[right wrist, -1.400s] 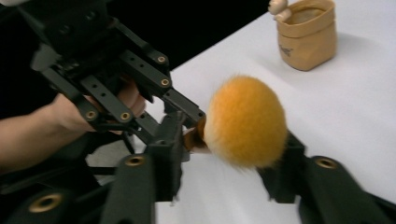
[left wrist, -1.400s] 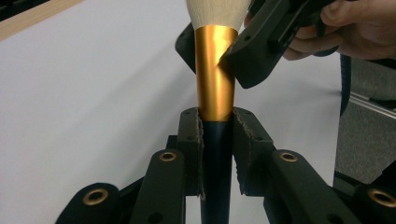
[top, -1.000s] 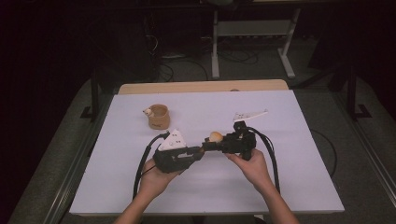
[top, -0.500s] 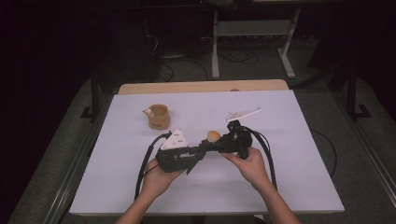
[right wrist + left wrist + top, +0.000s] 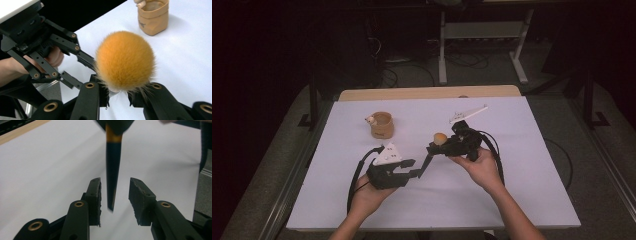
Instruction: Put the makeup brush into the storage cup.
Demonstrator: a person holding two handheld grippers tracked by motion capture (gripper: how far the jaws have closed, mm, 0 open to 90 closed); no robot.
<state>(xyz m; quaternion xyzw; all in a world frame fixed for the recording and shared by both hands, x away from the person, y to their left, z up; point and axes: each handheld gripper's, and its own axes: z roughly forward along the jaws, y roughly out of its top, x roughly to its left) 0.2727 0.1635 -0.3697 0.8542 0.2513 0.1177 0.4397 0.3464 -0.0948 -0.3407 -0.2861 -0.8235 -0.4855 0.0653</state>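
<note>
Cup [image 5: 381,124] tan, upright on white surface [image 5: 522,195], contents unclear. Right claw [image 5: 432,148] grips makeup brush [image 5: 439,138]; handle tip between open left claw [image 5: 414,167] jaws, untouched.

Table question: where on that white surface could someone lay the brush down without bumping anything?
Free: the white table's whole right side beyond the right gripper, and the near strip. Crowded: the middle, where the left gripper meets the orange-tufted brush, and around the tan cup.
</note>
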